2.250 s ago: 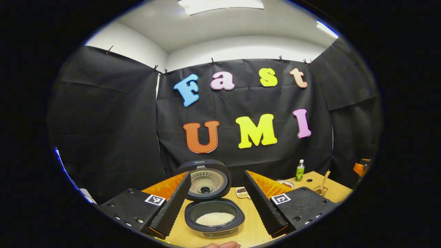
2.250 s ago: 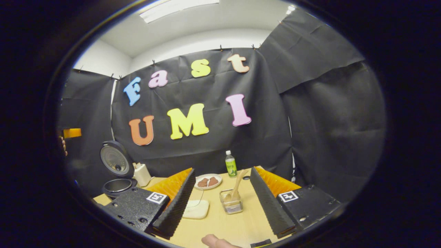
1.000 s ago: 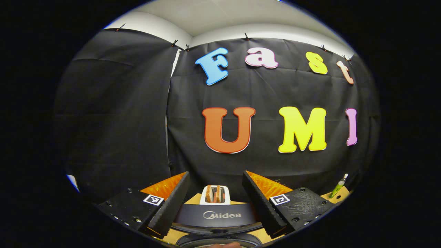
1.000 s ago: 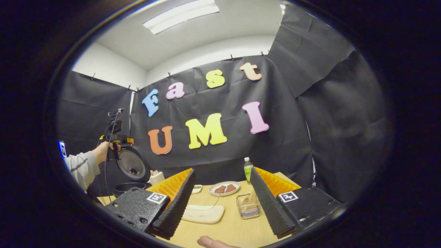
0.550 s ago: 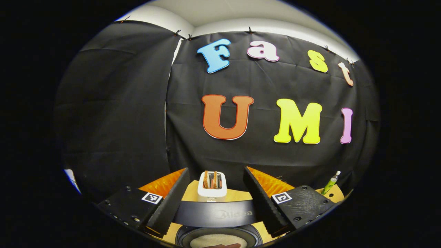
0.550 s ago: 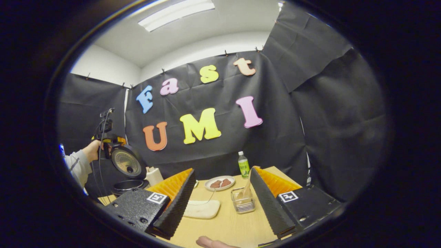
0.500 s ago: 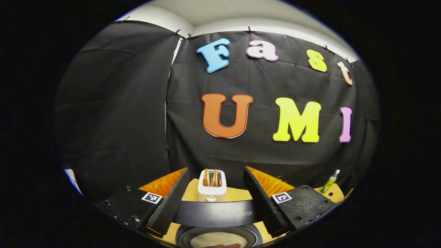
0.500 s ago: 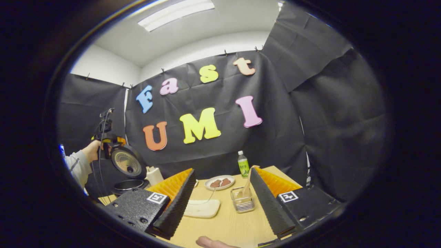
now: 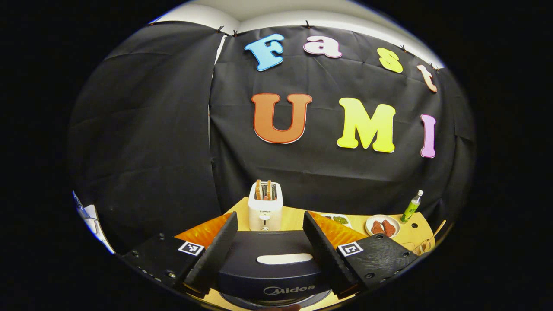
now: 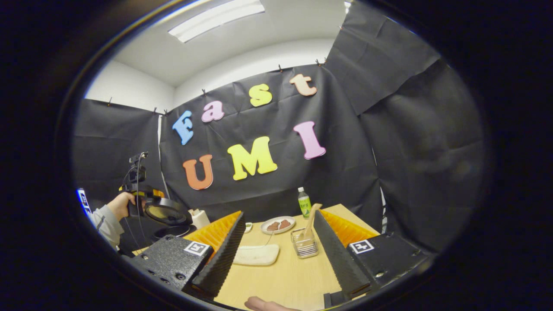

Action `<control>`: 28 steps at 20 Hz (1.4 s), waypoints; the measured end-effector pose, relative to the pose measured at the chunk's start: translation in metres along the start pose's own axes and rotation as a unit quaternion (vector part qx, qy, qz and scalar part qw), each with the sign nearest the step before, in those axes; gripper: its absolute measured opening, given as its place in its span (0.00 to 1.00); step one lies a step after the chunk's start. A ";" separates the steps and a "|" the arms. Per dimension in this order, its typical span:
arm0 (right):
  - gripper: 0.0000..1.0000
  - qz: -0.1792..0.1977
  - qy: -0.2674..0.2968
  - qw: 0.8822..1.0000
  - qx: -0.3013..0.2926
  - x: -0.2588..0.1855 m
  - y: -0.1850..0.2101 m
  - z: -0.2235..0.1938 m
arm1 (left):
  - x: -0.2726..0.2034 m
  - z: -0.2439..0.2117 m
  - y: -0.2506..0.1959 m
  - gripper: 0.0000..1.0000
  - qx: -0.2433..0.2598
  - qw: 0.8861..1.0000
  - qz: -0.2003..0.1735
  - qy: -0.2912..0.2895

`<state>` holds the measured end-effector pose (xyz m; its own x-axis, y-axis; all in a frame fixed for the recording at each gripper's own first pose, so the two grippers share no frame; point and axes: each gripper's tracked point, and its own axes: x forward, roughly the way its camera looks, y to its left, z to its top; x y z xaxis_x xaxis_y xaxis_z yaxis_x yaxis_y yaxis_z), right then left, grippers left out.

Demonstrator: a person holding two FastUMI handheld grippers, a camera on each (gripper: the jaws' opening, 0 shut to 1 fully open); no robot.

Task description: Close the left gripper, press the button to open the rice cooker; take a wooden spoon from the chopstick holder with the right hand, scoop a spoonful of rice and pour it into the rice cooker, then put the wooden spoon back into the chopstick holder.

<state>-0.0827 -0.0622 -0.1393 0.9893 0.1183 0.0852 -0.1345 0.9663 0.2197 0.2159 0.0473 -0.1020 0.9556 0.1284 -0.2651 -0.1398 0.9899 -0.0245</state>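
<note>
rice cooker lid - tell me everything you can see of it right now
The rice cooker lid is dark, smooth plastic with a pale elongated handle recess on top. In the left gripper view it lies between the open left gripper's fingers, tilted well down over the pot. In the right gripper view the lid hangs partway closed, its round metal-looking inner plate facing down, with a hand holding that gripper against its raised edge.

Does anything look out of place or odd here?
Nothing looks spilled or damaged. The rice cooker lid hangs half shut, the left gripper straddling it, jaws open. The wooden spoon leans in the chopstick holder.
</note>
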 end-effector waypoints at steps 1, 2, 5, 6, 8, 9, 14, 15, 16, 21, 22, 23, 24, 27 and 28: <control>1.00 -0.002 -0.003 1.000 -0.002 -0.004 -0.001 0.003 | -0.003 -0.008 0.000 0.97 0.000 1.000 0.000 0.005; 1.00 -0.003 -0.005 1.000 -0.003 -0.008 0.000 0.007 | -0.007 -0.015 0.000 0.97 0.000 1.000 0.001 0.014; 1.00 0.000 -0.010 1.000 -0.005 -0.019 0.005 0.014 | -0.015 -0.048 -0.001 0.97 0.002 0.999 0.001 0.051; 1.00 0.001 -0.011 1.000 -0.006 -0.023 0.006 0.017 | -0.017 -0.062 -0.004 0.97 0.003 0.997 0.000 0.072; 1.00 0.007 -0.016 1.000 -0.010 -0.029 0.014 0.024 | -0.024 -0.076 -0.004 0.99 0.018 0.997 0.001 0.078; 1.00 0.012 -0.019 1.000 -0.013 -0.031 0.020 0.029 | -0.027 -0.082 -0.005 0.98 0.022 0.997 0.002 0.079; 1.00 0.030 -0.030 0.999 -0.033 -0.042 0.040 0.035 | -0.030 -0.121 -0.002 0.98 0.019 0.995 -0.001 0.099; 1.00 0.032 -0.029 0.999 -0.034 -0.043 0.043 0.034 | -0.031 -0.131 -0.001 0.98 0.020 0.993 -0.001 0.117; 1.00 0.033 -0.027 0.999 -0.034 -0.044 0.046 0.033 | -0.033 -0.124 -0.002 0.98 0.022 0.995 -0.003 0.099; 1.00 0.042 -0.024 0.998 -0.036 -0.046 0.056 0.032 | -0.051 -0.130 -0.001 0.99 0.027 0.994 -0.005 0.110; 1.00 0.044 -0.024 0.998 -0.038 -0.047 0.057 0.031 | -0.055 -0.131 -0.001 0.99 0.028 0.994 -0.006 0.105; 1.00 0.045 -0.022 0.998 -0.041 -0.048 0.059 0.029 | -0.059 -0.133 -0.001 0.99 0.027 0.994 -0.007 0.101; 1.00 0.046 -0.020 0.998 -0.042 -0.048 0.058 0.028 | -0.064 -0.132 -0.001 0.99 0.022 0.995 -0.006 0.095; 1.00 0.052 -0.016 0.998 -0.042 -0.049 0.061 0.024 | -0.072 -0.136 -0.003 0.98 0.035 0.997 -0.005 0.067; 1.00 0.052 -0.017 0.998 -0.042 -0.050 0.061 0.025 | -0.072 -0.134 -0.002 0.99 0.036 0.998 -0.005 0.053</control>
<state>-0.1413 -0.0152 -0.1060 0.9674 0.2130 0.1370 -0.2303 0.9650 0.1254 0.1123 0.0281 -0.2124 0.9237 0.1157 -0.3653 -0.1084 0.9933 0.0404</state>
